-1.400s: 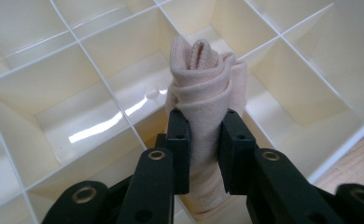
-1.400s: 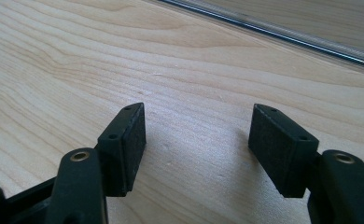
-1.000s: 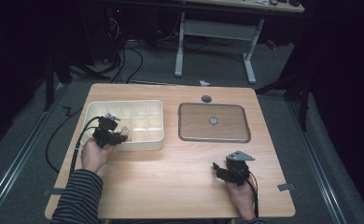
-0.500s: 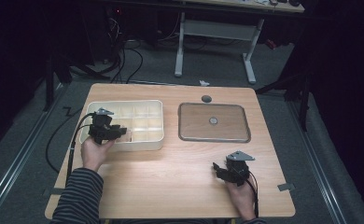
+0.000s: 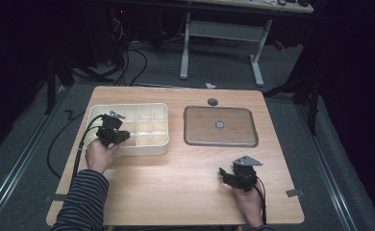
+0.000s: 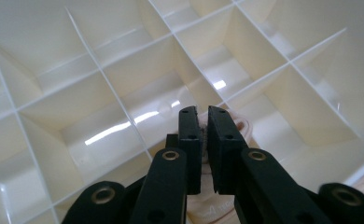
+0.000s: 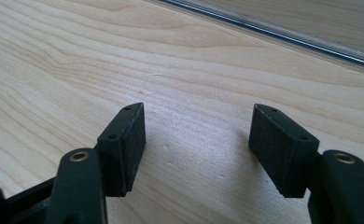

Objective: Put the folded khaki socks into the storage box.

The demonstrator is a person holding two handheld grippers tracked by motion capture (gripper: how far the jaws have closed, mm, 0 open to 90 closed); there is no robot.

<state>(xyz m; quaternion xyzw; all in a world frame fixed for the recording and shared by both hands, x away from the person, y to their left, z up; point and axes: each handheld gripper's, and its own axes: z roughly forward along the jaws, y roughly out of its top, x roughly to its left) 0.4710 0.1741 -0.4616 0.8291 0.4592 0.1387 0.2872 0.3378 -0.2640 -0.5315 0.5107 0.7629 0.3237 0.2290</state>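
The left tool (image 6: 199,140) is clamped on a small beige piece (image 6: 240,128), held over a cell of the cream divided tray (image 6: 101,70) directly below: placement step. Next: lower, release. The right tool (image 7: 196,149) rests released on the desk (image 7: 194,65).

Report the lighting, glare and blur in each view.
High view: table lit, surroundings dark. Left gripper view: white glare streaks on the cream divided tray; the pale item in the left claw is soft. Right gripper view: even light, faint shadows under the right claw.
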